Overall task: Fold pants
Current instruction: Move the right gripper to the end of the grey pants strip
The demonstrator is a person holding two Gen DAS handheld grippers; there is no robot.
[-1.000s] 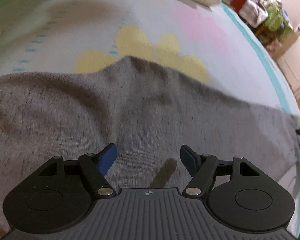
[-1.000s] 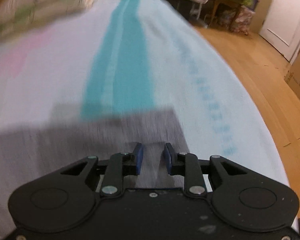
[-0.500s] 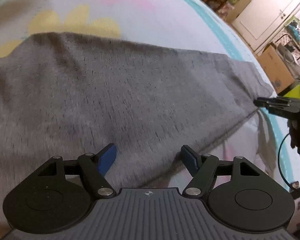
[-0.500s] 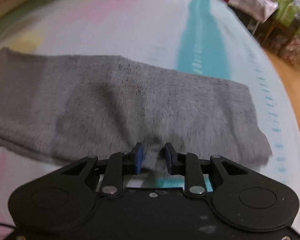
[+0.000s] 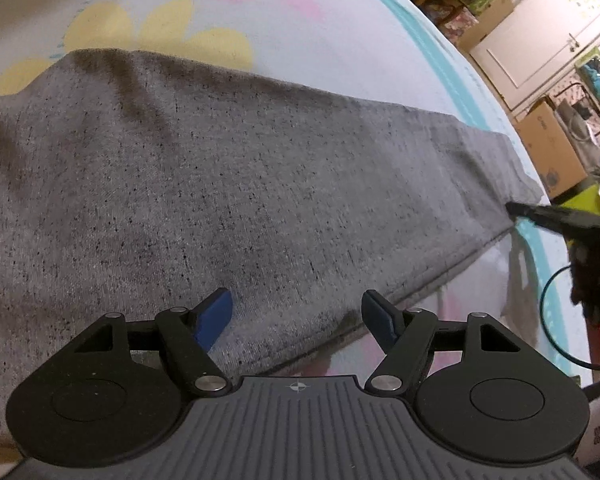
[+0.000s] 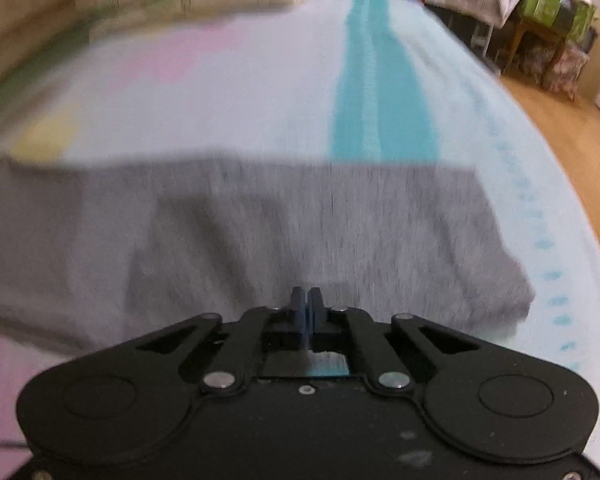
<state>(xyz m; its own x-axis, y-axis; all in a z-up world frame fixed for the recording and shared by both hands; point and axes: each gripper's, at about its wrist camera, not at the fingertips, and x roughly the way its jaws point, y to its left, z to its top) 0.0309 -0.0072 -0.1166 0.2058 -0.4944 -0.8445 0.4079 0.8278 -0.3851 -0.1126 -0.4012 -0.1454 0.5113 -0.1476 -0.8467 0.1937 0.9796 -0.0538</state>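
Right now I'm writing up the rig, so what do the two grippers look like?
Both are black. The left gripper has blue-padded jaws on hinged links with silver pivot pins, round side discs, and a ribbed grey body bearing a small crosshair mark. The right gripper matches, but its body is smooth and scuffed.

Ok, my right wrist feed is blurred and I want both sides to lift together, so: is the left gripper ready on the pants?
Observer: Not yet. The left gripper is open and straddles the near edge of the pants, one finger over the cloth and the other over the sheet.
Operator: Where is it relative to my gripper?
Observer: Well short of the hem. The right gripper shows further along, its shut tip at the hem corner. I cannot tell whether cloth is pinched.
Operator: Is the cloth flat between them?
Observer: Yes. The only soft wrinkles are at the other end, near the yellow flower print.
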